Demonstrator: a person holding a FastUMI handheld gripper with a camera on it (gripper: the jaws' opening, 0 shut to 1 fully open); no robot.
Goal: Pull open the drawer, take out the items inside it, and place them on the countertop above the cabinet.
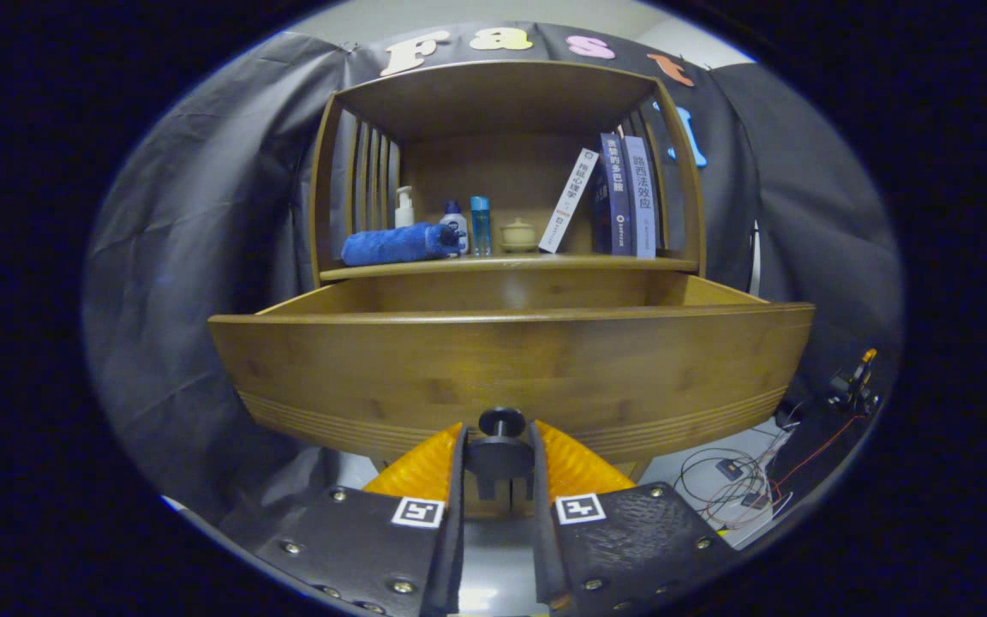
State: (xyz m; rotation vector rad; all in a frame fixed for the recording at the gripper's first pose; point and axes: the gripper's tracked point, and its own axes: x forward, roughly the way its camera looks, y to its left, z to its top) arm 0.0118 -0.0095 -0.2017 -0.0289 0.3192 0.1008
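Gripper (pixel 500 458): one; its two fingers sit close together, narrow, each pressing a side of the drawer's knob.
Knob (pixel 501 421): one, dark and round, held between the fingers at the bottom middle of the drawer front; a dark stem part shows just below it in the same gap.
Drawer (pixel 511 368): one, wooden, pulled well out toward the gripper; its front panel spans wide at 12 o'clock from the fingers, with grooved lines along its lower edge.
Drawer inside: only the inner walls below the countertop show; the floor and any contents are hidden behind the front panel's top edge.
Open room: at 9 o'clock of the drawer, plain draped cloth with free space; under the drawer, a pale floor strip on both sides of the fingers.
Cables (pixel 738 484): a loose tangle on the floor at 4 o'clock of the drawer, count cannot be told; a small device with an orange tip (pixel 858 377) stands beyond them.
Countertop (pixel 511 266): one wooden ledge just above the drawer's back; its front edge is bare.
Blue towel (pixel 399 244): one, rolled, lying on the countertop at its 9 o'clock end.
Bottles (pixel 480 224): three, upright, behind and beside the towel.
Small lidded pot (pixel 517 234): one, mid-countertop.
Books (pixel 631 206): three seen; two upright at the 3 o'clock end, one leaning on them.
Cabinet (pixel 502 94): one, slatted sides, roofed over the countertop.
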